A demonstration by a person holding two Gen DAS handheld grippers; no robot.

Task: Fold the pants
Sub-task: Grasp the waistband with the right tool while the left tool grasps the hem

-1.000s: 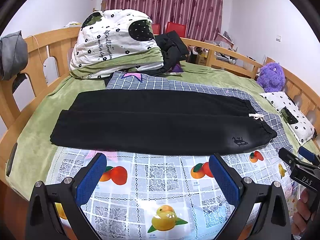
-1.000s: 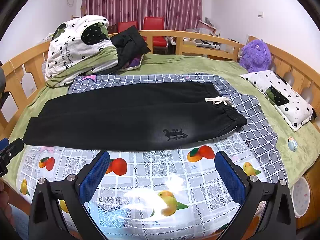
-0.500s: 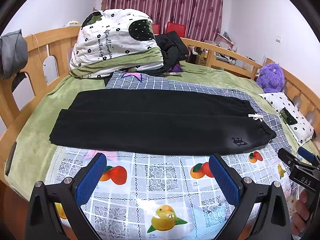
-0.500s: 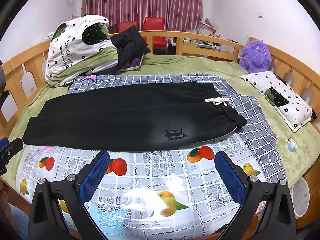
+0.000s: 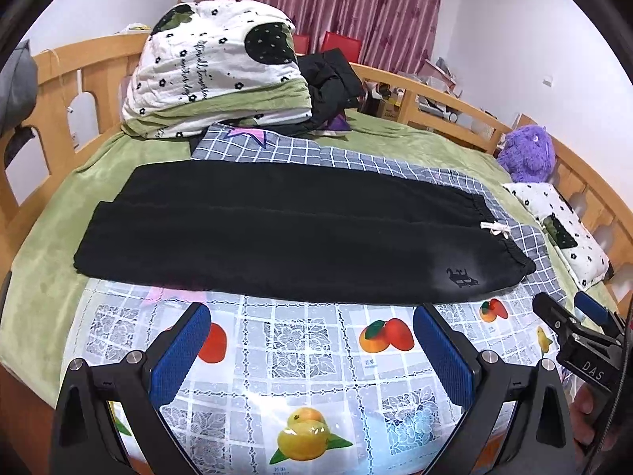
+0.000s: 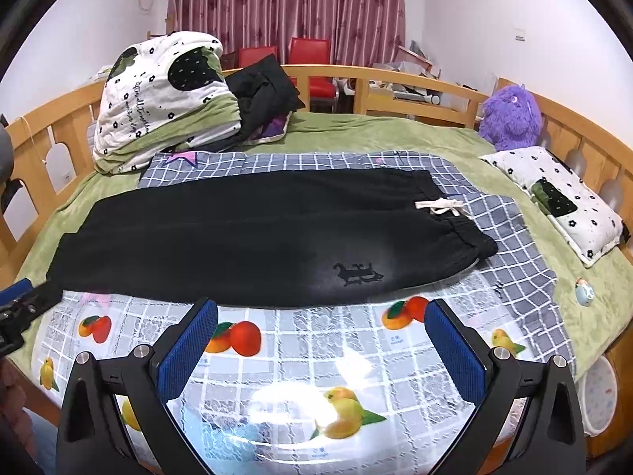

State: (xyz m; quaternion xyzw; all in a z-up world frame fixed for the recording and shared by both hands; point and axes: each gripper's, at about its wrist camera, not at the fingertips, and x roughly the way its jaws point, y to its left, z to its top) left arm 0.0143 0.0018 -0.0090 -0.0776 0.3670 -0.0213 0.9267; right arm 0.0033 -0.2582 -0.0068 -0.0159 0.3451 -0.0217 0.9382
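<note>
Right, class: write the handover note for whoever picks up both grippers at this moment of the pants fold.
Left gripper: open, empty, over the fruit-print cloth.
Right gripper: open, empty, over the same cloth.
Black pants: flat along the bed, legs side by side, waistband and white drawstring at the right end.
Done: pants laid out; no fold visible.
Left: all the folding.

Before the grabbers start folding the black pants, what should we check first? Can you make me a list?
1. Left gripper open and empty: ok.
2. Right gripper open and empty: ok.
3. Black pants spread flat, legs side by side: ok.
4. Nothing lying on the pants: ok.
5. White drawstring tucked in: not ok, it lies loose at the waistband.
6. Fruit-print cover under the near edge smooth: ok, no wrinkles visible.
</note>
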